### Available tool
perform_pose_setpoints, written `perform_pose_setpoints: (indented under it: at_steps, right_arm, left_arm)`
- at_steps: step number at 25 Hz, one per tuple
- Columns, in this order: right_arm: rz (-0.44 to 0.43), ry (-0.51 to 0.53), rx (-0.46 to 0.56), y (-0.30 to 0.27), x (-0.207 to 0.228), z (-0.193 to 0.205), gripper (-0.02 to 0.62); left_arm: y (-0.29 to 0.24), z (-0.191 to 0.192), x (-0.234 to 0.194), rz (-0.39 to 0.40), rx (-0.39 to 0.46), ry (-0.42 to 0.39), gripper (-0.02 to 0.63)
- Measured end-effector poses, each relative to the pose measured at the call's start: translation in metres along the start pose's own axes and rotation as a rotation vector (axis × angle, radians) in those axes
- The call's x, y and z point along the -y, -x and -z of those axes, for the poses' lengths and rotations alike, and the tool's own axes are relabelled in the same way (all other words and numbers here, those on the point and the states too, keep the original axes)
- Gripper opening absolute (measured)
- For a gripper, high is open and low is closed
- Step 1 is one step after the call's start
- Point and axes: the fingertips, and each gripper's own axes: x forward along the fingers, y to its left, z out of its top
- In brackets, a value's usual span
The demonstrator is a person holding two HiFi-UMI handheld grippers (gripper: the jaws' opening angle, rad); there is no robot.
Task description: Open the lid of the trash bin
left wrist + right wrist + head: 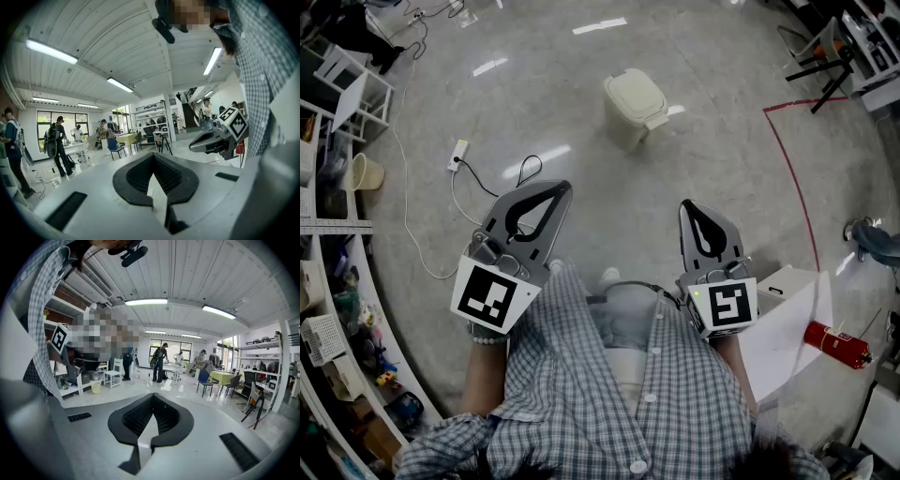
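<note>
The cream trash bin [635, 108] stands on the grey floor ahead of me, its lid down. Both grippers hang near my body, well short of the bin. My left gripper [561, 188] is shut with nothing in it, its tip aimed toward the bin. My right gripper [688, 205] is likewise shut and empty. Neither gripper view shows the bin; both look up across the room. In the left gripper view the left gripper [153, 155] has its jaws meeting at the tips, and the right gripper [216, 137] shows beside it. The right gripper [152, 395] looks the same in its own view.
A power strip with a cable [458, 156] lies on the floor at the left. Shelving [328, 309] and a yellow bucket [364, 173] line the left side. A red tape line [789, 164], a white board [789, 323] and a red fire extinguisher [838, 344] are at the right. Several people stand in the room [160, 363].
</note>
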Motion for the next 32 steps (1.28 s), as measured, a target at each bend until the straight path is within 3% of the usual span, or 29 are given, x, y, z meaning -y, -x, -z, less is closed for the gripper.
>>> perform_pose_setpoints:
  at_steps: [32]
  right_arm:
    - [0.007, -0.056, -0.002, 0.016, 0.029, 0.022, 0.018]
  left_arm:
    - [-0.025, -0.009, 0.029, 0.021, 0.024, 0.048, 0.005]
